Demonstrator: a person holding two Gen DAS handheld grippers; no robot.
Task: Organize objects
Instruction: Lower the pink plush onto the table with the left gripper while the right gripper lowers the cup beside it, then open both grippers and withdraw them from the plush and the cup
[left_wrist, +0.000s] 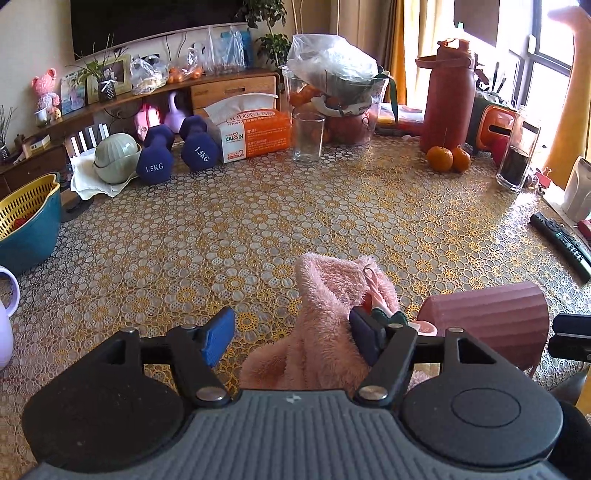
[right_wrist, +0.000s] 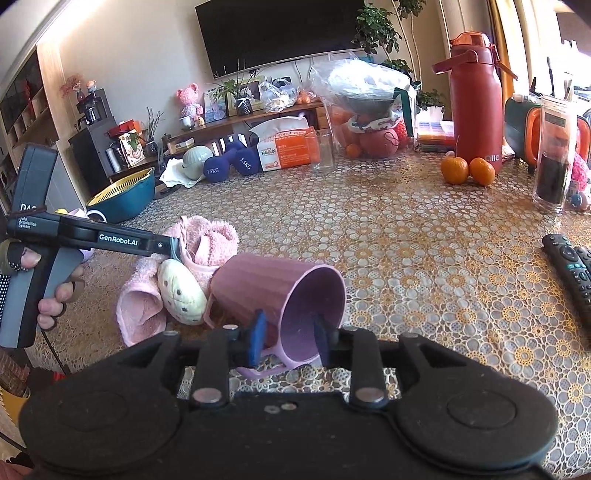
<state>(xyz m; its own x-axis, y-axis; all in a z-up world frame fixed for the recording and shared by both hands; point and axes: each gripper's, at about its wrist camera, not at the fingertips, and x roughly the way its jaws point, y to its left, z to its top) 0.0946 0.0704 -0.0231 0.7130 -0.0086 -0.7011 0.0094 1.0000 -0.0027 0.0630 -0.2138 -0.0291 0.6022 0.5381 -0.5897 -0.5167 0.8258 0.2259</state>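
The left tongs (left_wrist: 291, 338) stand open around the pink fluffy cloth (left_wrist: 325, 306) heaped on the near surface (left_wrist: 295, 214), pads not pressing, while the right tongs (right_wrist: 290, 341) straddle the rim of the tipped pink mug (right_wrist: 288, 291) just beside it, partly open, seemingly gripping nothing. Readable writing: "KAIXIN" on the far tissue box (left_wrist: 255, 134), "1.5KG" on the dumbbells (left_wrist: 173, 147), "GenRobot.AI" on the left tool.

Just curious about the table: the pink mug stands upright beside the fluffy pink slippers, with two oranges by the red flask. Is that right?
Not quite: the mug lies on its side, mouth toward the right wrist camera. It is beside the slippers, and two oranges do sit by the flask.
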